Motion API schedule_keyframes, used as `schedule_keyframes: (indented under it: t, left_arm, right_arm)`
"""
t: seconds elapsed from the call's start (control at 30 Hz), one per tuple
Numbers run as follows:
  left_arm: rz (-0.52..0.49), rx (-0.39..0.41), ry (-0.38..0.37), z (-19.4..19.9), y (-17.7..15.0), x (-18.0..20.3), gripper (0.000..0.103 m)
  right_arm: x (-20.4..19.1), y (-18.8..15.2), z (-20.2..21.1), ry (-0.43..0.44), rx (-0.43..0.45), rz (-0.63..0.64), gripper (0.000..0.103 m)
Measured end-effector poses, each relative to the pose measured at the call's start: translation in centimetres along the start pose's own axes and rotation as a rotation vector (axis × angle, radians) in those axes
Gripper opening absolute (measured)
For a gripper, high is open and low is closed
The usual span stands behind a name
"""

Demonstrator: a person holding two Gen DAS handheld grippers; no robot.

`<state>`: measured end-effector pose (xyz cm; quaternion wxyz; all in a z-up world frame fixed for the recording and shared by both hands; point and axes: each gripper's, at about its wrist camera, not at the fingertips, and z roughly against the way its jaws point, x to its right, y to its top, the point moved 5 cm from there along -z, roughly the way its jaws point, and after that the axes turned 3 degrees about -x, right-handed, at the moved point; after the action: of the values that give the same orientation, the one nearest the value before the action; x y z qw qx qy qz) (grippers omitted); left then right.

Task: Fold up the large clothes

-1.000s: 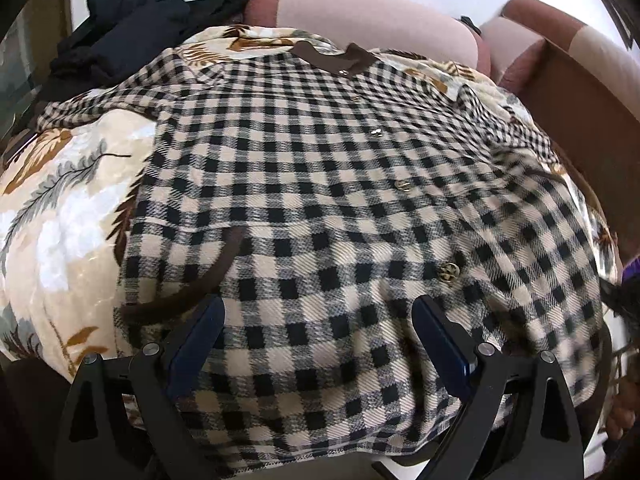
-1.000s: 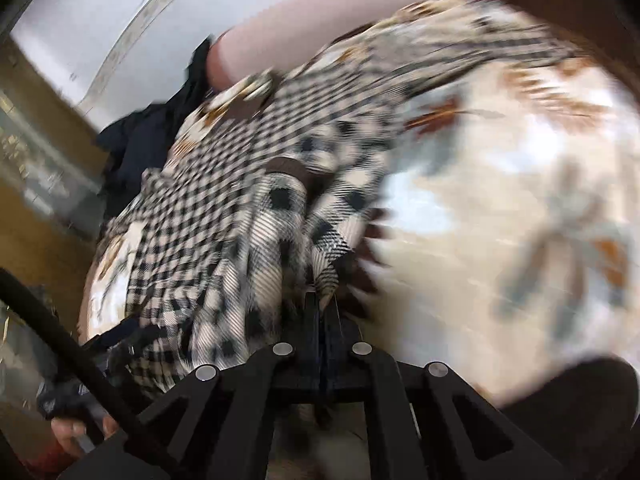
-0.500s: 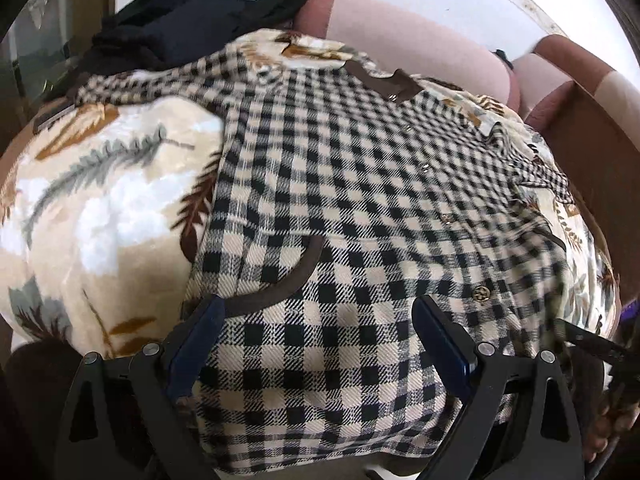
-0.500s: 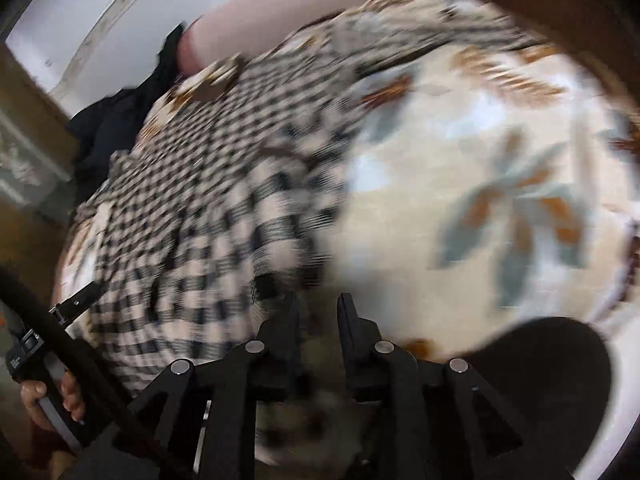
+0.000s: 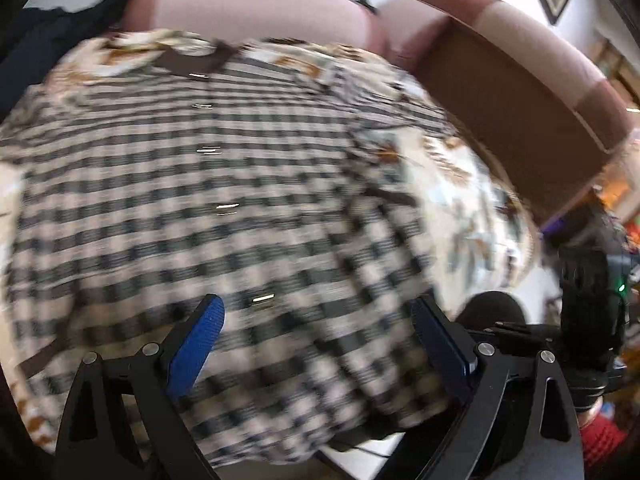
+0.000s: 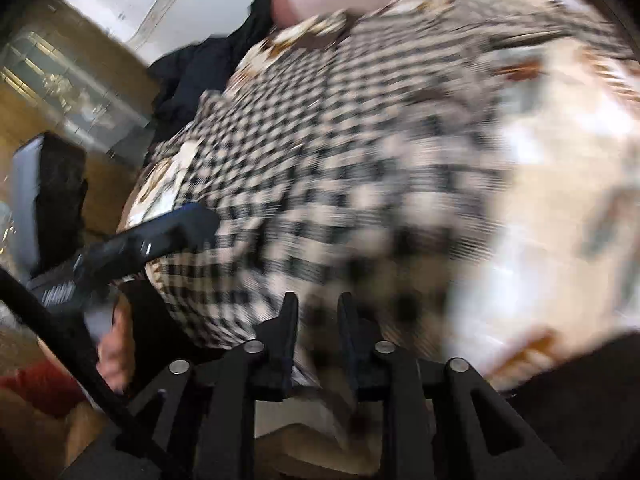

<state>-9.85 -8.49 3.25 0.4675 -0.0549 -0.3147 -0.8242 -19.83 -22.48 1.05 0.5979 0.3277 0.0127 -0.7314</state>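
Note:
A black-and-cream checked shirt (image 5: pixel 224 208) with a brown collar lies spread, buttons up, on a floral blanket (image 5: pixel 460 200) over the sofa. My left gripper (image 5: pixel 320 332) hovers above the shirt's lower part, open wide, with nothing between its blue pads (image 5: pixel 196 344). In the right wrist view the same shirt (image 6: pixel 360 152) covers the blanket's left half. My right gripper (image 6: pixel 319 320) is at the shirt's near edge. Its jaws are opening with a narrow gap, and the pads do not press on the cloth. Both views are blurred by motion.
Pink and brown sofa cushions (image 5: pixel 256 8) stand behind, with a brown armrest (image 5: pixel 512 112) on the right. A pile of dark clothes (image 6: pixel 200 76) sits at the back left. A hand (image 6: pixel 116 344) with a red sleeve shows at the lower left.
My right gripper, earlier shut on a bunched part of the shirt, has parted its jaws and let the cloth drop flat. The left view has swung towards the right of the shirt.

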Motion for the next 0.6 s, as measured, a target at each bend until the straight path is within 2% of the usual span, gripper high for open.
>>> schedule_keyframes:
  t: [0.13,0.2,0.23,0.3,0.33,0.37,0.4,0.43,0.47,0.6]
  left_arm:
    - [-0.066,-0.086,-0.121,-3.7,0.9,4.8,0.095]
    - [-0.127,-0.125,-0.113,-5.9,0.8,7.1,0.095]
    - [-0.163,-0.147,-0.091,-7.2,0.6,8.3,0.091]
    - [-0.202,-0.181,-0.037,-8.8,0.2,9.2,0.059]
    - [-0.216,-0.202,0.01,-9.6,0.1,9.1,0.018]
    - [-0.206,-0.223,0.04,-10.0,0.0,8.7,0.004]
    - [-0.175,-0.228,0.019,-9.9,0.1,8.0,0.004]
    - [-0.115,-0.207,-0.038,-9.0,0.4,6.9,0.004]
    - [-0.081,-0.192,-0.049,-8.3,0.6,5.9,0.004]
    - [0.021,-0.144,-0.018,-5.9,1.3,0.8,0.004]
  right_arm:
    - [4.9,-1.4,4.4,-0.096,0.098,-0.15,0.032]
    - [6.5,-1.6,5.6,-0.111,0.134,-0.207,0.032]
    - [6.7,-1.6,5.9,-0.116,0.144,-0.22,0.032]
    - [7.1,-1.6,6.2,-0.119,0.157,-0.232,0.032]
    - [7.0,-1.5,6.1,-0.12,0.159,-0.234,0.032]
    - [6.9,-1.3,6.1,-0.116,0.164,-0.232,0.032]
    - [6.5,-1.3,6.0,-0.109,0.168,-0.228,0.032]
    - [6.5,-1.2,6.0,-0.098,0.17,-0.22,0.032]
    - [6.1,-0.6,5.8,-0.089,0.171,-0.213,0.032]
    - [5.2,0.2,4.4,-0.064,0.156,-0.153,0.032]
